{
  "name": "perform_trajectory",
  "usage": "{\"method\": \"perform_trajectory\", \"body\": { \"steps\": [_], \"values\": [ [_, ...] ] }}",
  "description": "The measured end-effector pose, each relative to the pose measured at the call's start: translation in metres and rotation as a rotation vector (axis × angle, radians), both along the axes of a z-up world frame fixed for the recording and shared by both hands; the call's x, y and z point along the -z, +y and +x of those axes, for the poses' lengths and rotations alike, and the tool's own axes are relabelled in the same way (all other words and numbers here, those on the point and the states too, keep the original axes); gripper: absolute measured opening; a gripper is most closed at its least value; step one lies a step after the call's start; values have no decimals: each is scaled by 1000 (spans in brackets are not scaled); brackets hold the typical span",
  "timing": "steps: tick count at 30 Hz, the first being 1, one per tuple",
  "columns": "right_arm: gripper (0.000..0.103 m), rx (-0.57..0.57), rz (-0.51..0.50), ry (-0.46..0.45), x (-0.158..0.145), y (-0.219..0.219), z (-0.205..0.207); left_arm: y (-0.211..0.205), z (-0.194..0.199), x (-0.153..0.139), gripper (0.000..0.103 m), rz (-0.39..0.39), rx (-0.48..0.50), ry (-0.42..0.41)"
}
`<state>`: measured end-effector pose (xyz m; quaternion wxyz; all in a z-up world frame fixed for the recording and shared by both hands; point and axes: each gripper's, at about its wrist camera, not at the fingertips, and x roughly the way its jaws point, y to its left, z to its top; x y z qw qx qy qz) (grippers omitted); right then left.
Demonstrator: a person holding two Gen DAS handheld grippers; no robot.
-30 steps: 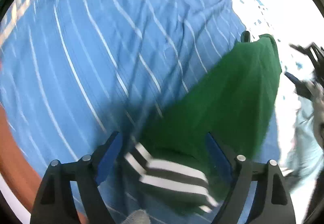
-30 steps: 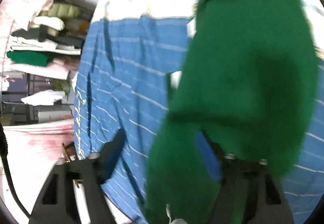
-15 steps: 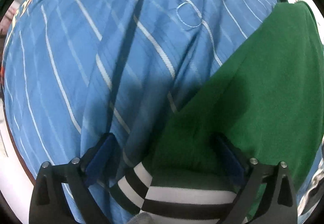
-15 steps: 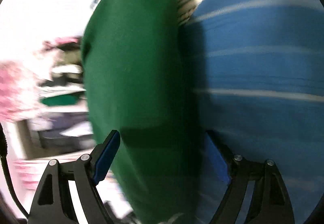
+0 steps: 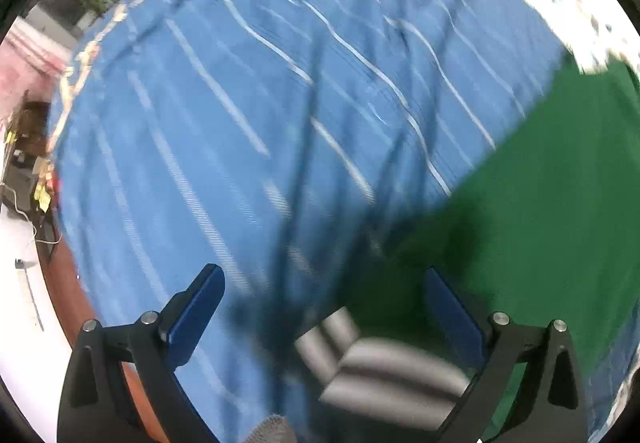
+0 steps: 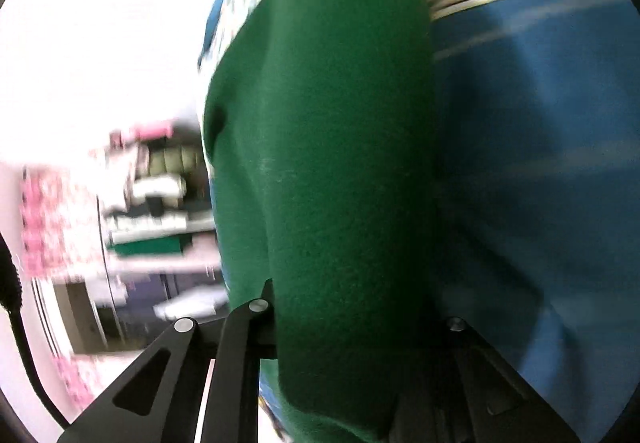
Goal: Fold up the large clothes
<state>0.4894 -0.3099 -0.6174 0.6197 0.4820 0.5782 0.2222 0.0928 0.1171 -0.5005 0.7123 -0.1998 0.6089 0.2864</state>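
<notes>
The left gripper points steeply down at a blue bedspread crossed by thin white stripes. Its jaws stand spread wide, the blue pads far apart with nothing pressed between them. From the left wrist view, a green garment lies on the bedspread from about three o'clock down toward five o'clock, its near end running in under the right-hand finger. At six o'clock, between the two fingers, the garment's striped cuff lies on the spread, blurred, showing pale and dark bands; neither pad touches it. At eight o'clock a strip of reddish-brown bed edge shows beyond the spread, and at eleven o'clock there is blurred room clutter.

The right gripper points forward and somewhat downward, rolled so that the bedspread stands like a wall from one to five o'clock. Its jaws are closing, with the green garment between them: the cloth fills the middle of the right wrist view from twelve to six o'clock and covers the fingertips, so the pads themselves are hidden. The black finger frames have drawn close around the fabric, which bunches there and looks pinched. At nine o'clock, blurred shelves of folded clothes stand behind.
</notes>
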Motion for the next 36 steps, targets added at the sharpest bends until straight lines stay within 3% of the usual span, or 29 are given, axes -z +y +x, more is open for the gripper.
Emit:
{"method": "perform_trajectory", "body": {
  "steps": [4,8,10,11,13,14,16,18,20,22,25,27,29,31,33,35,36],
  "values": [
    [18,284,-16,105,-28,-78,-93,22,-32,-31,103,40,-20,-10],
    [18,560,-112,260,-54,-139,-241,16,-68,-54,103,40,-54,-4],
    [21,608,-171,330,-57,-154,-295,1,-71,-58,103,36,-32,-8],
    [23,586,-226,373,-53,-162,-326,-19,-67,-61,103,32,-4,-12],
    [38,539,-278,438,-42,-171,-354,-46,-59,-54,103,25,66,-4],
    [40,501,-255,469,-29,-178,-366,-63,-52,-47,103,-1,97,-15],
    [50,441,-209,487,-17,-190,-371,-88,-43,-36,103,32,147,-4],
    [54,360,-224,493,-18,-195,-365,-96,-22,-13,103,138,162,48],
    [54,293,-268,484,-26,-198,-364,-75,-14,10,103,182,105,106],
    [54,255,-321,472,-38,-202,-366,-38,-17,23,103,164,15,138],
    [60,221,-474,411,-63,-208,-380,-7,-33,1,103,181,-52,109],
    [66,202,-543,353,-80,-207,-375,-1,-47,-20,103,145,-64,67],
    [66,121,-585,288,-105,-206,-355,-11,-59,-42,103,30,-44,-20],
    [66,57,-570,242,-120,-200,-334,-34,-58,-51,103,-62,7,-72],
    [65,7,-546,192,-137,-190,-323,-65,-41,-45,103,-80,98,-59],
    [44,-26,-548,128,-154,-187,-308,-89,-15,-20,103,22,200,14],
    [24,-53,-559,113,-154,-180,-302,-93,-1,0,103,71,236,67]
  ]
}}
